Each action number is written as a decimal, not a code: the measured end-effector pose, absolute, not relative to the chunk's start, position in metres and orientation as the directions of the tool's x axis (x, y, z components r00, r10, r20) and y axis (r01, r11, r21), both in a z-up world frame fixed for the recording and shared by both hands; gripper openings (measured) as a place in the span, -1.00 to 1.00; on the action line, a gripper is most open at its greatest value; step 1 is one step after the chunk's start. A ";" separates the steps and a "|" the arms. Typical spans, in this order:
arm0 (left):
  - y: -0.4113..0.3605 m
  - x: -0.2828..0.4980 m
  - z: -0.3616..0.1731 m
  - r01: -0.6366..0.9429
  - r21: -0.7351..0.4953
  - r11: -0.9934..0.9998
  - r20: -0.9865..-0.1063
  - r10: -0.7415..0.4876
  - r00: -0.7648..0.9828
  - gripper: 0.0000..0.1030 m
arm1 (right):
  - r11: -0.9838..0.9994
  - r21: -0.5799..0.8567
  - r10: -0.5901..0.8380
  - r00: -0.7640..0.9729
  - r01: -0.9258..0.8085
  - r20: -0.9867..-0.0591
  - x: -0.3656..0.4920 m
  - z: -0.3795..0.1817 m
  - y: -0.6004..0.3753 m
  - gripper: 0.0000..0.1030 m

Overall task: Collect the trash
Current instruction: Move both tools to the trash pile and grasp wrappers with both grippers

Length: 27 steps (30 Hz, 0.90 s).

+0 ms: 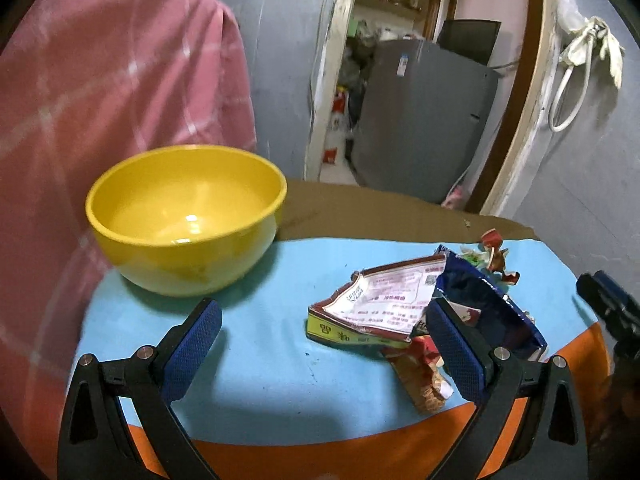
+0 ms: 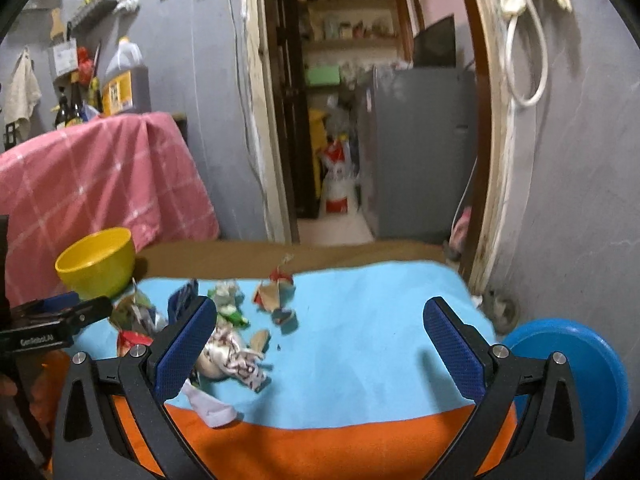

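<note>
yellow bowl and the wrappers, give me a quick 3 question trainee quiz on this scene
1. True or false: the yellow bowl already holds trash.
2. Multiple choice: the torn wrappers lie on A) the blue cloth, B) the pink checked cloth, C) the blue basin.
3. In a word, how do the jaws of the left gripper and right gripper stand?

Key: 1 false, it looks empty. 2 A. 3 open, both holding nothing.
</note>
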State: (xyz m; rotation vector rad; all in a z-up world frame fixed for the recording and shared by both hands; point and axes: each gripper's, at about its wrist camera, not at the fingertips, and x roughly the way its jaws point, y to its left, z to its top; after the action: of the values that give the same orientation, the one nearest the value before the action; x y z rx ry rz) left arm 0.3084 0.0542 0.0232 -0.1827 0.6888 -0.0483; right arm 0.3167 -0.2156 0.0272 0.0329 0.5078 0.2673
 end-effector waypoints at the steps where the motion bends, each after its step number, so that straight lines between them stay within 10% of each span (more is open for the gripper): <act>1: 0.057 0.309 0.022 -0.010 -0.205 0.979 -0.630 -0.124 0.767 0.94 | 0.963 0.098 0.266 0.832 -0.251 -0.487 0.318 0.026 -0.214 1.00; 10: 0.057 0.335 0.019 0.064 -0.314 0.947 -0.673 -0.269 0.689 0.38 | 0.939 0.038 0.297 0.749 -0.343 -0.592 0.325 0.008 -0.189 0.98; 15: 0.059 0.335 0.019 0.080 -0.344 0.935 -0.679 -0.307 0.667 0.06 | 0.918 0.017 0.318 0.710 -0.396 -0.628 0.326 0.002 -0.178 0.54; 27: 0.068 0.319 0.024 0.075 -0.390 0.918 -0.654 -0.334 0.679 0.04 | 0.864 0.148 0.430 0.554 -0.481 -0.713 0.338 -0.015 -0.174 -0.32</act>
State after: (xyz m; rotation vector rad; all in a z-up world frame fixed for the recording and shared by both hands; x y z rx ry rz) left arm 0.3194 0.0682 0.0240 -0.3477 0.7954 -0.2348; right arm 0.3385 -0.1742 -0.0148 -0.0671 0.8232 0.5392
